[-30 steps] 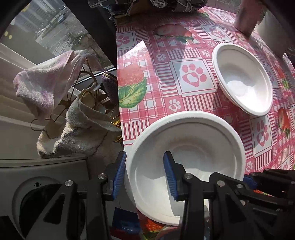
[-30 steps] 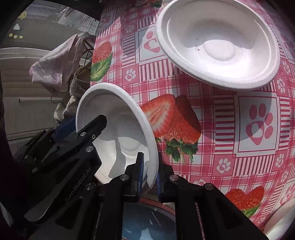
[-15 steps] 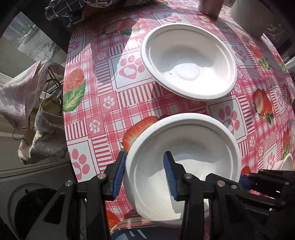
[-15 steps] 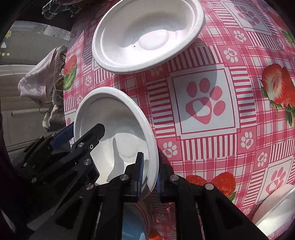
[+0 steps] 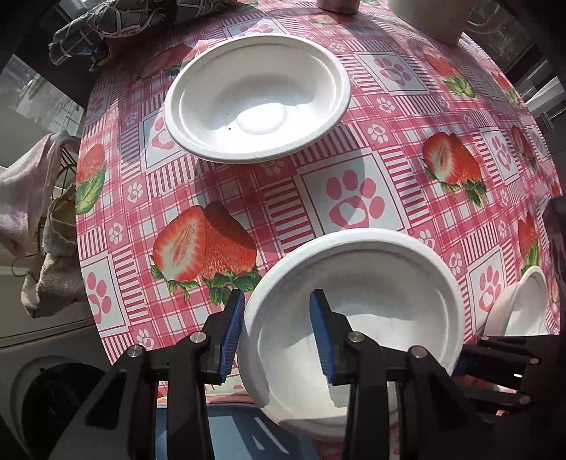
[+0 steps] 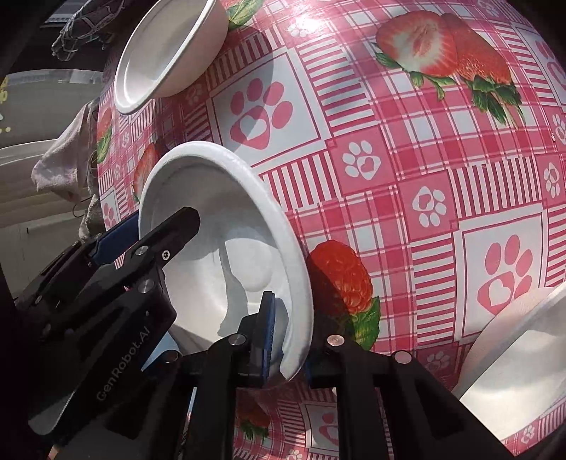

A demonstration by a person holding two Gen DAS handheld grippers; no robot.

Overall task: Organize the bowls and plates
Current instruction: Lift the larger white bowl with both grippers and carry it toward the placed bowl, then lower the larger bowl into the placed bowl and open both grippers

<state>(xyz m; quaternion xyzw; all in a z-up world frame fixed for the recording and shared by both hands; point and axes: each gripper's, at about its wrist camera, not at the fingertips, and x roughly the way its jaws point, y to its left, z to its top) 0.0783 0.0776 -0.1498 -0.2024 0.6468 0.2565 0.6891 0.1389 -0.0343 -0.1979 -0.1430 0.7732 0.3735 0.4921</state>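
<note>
A white paper bowl (image 5: 371, 300) hangs tilted just above the strawberry-and-paw tablecloth (image 5: 353, 198). My right gripper (image 6: 288, 329) is shut on the near rim of this bowl (image 6: 219, 247). My left gripper (image 5: 276, 300) straddles its left rim, one blue pad outside and one inside. Its jaws are closing, and a gap still shows at the inner pad. In the right wrist view the left gripper (image 6: 159, 226) sits at the bowl's left side. A second white bowl (image 5: 258, 99) rests on the table behind. A third white bowl (image 5: 523, 304) lies at the right.
The table's left edge drops to hanging towels (image 5: 21, 198) and a round-doored appliance below. A dark chequered cloth (image 5: 116, 21) lies at the back left. A pale container (image 5: 435, 17) and a pink cup (image 5: 336, 5) stand at the far edge.
Both grippers carried the bowl from the table's left edge to the right, over the cloth. The second bowl has slid to the upper left, and a third bowl has come into view at the right.
</note>
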